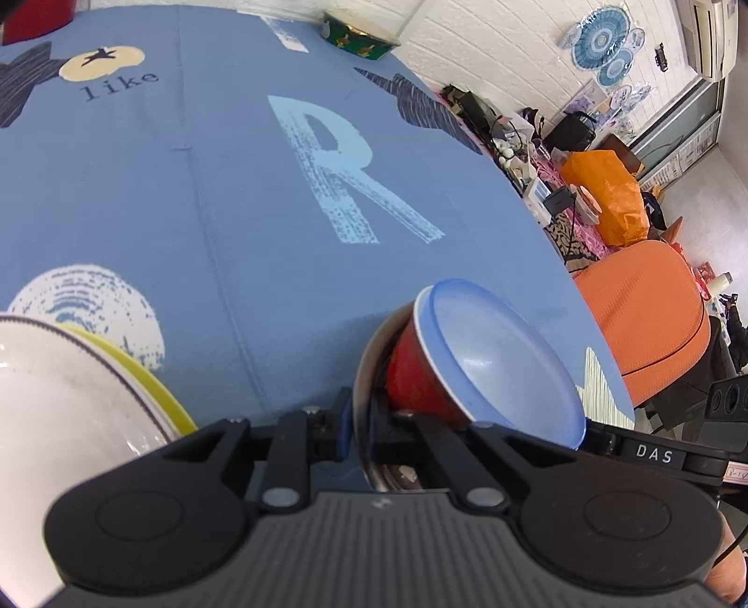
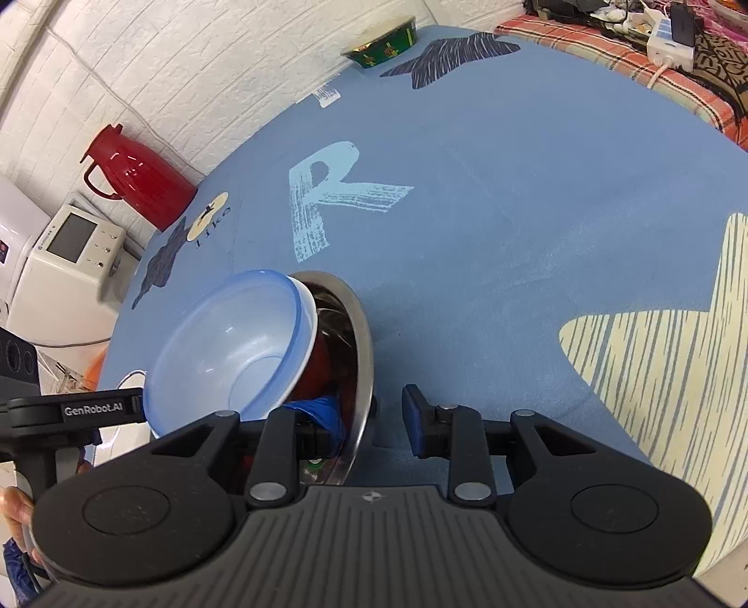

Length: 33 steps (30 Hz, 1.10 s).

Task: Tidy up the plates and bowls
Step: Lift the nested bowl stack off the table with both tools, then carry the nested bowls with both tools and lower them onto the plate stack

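Note:
A nested stack of a steel bowl [image 1: 362,374], a red bowl [image 1: 411,379] and a pale blue plastic bowl [image 1: 495,355] is tilted on its side over the blue tablecloth. My left gripper [image 1: 362,428] is shut on the steel bowl's rim. In the right wrist view the same steel bowl [image 2: 362,355], red bowl [image 2: 318,369] and blue bowl [image 2: 224,355] show. My right gripper [image 2: 369,421] is open, its jaws astride the steel rim. A white plate [image 1: 56,388] on a yellow plate [image 1: 154,388] lies at the left. A green patterned bowl [image 1: 360,35] stands at the far edge, also seen in the right wrist view [image 2: 385,42].
The round table [image 2: 514,210] has a blue printed cloth. A red thermos [image 2: 135,177] and a white appliance [image 2: 65,262] stand beside it by the brick wall. An orange chair [image 1: 650,322] and a cluttered side table [image 1: 551,159] are to the right.

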{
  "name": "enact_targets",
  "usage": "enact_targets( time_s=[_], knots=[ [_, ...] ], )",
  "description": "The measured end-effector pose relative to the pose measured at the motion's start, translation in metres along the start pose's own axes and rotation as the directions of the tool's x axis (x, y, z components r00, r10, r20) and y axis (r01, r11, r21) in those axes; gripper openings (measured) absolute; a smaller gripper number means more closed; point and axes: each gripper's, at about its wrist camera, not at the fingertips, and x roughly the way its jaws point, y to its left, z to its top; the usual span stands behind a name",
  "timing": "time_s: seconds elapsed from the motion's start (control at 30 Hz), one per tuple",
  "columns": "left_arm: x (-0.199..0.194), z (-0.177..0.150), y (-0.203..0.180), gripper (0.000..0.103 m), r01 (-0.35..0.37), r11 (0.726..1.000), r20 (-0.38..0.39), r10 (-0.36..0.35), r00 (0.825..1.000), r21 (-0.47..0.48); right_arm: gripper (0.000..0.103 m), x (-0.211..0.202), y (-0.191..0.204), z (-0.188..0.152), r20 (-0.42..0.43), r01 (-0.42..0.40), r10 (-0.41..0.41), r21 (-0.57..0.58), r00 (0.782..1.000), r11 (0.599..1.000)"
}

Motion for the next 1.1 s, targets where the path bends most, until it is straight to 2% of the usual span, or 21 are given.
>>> enact_targets(
  time_s=[0.1,0.3,0.4,0.47,0.5,0.6,0.7,0.73,0.83,0.93,1.03,1.1],
  knots=[
    [-0.002,-0.002,-0.001,0.000,0.007,1.000,0.006,-0.007,1.000,0.002,0.012,0.000,-0.004,-0.001,0.005,-0.025,0.025,0.006,1.000,1.000],
    [-0.002,-0.004,-0.001,0.004,-0.009,1.000,0.021,0.009,1.000,0.008,0.009,0.003,-0.006,-0.005,-0.002,-0.006,0.006,-0.029,1.000,1.000],
    [-0.003,-0.006,-0.001,0.008,-0.016,1.000,0.033,0.015,0.999,0.008,0.010,0.003,0.002,-0.005,-0.009,0.033,-0.034,-0.090,0.999,0.995],
    [-0.003,-0.007,0.001,0.015,-0.027,1.000,0.037,0.027,0.999,0.008,0.015,0.004,0.009,-0.004,-0.008,0.065,-0.068,-0.178,0.998,0.982],
    [-0.003,-0.007,0.001,0.015,-0.027,1.000,0.036,0.027,0.999,0.010,0.016,0.004,0.009,-0.004,-0.012,0.071,-0.075,-0.190,0.997,0.979],
    [-0.003,-0.007,0.001,0.014,-0.022,1.000,0.028,0.021,0.999,0.001,0.016,0.005,0.007,-0.003,-0.009,0.066,-0.069,-0.181,0.998,0.981],
    [-0.002,-0.005,0.001,0.001,0.007,1.000,0.020,-0.007,1.000,-0.006,0.012,0.003,0.003,-0.007,0.016,0.037,-0.035,-0.188,0.999,0.982],
    [-0.002,-0.005,-0.002,0.000,0.007,1.000,0.017,-0.007,1.000,-0.005,0.009,0.003,0.002,-0.007,0.015,0.022,-0.020,-0.180,1.000,0.983],
    [-0.002,-0.005,-0.010,0.000,-0.018,0.999,0.021,0.018,1.000,0.029,0.007,0.003,0.007,-0.008,0.009,0.025,-0.023,-0.200,1.000,0.980],
    [-0.002,-0.004,-0.007,0.000,-0.027,1.000,0.021,0.026,0.999,0.015,0.007,0.003,0.011,-0.008,0.006,0.035,-0.035,-0.207,0.999,0.978],
    [-0.006,-0.003,-0.004,0.000,-0.056,0.998,0.041,0.055,0.998,0.025,0.007,0.001,0.007,-0.006,0.004,-0.003,0.004,-0.164,1.000,0.987],
    [-0.007,-0.002,-0.001,0.000,-0.058,0.998,0.043,0.058,0.997,0.020,0.007,0.002,0.011,-0.007,0.002,-0.022,0.022,-0.176,1.000,0.984]
  ],
)
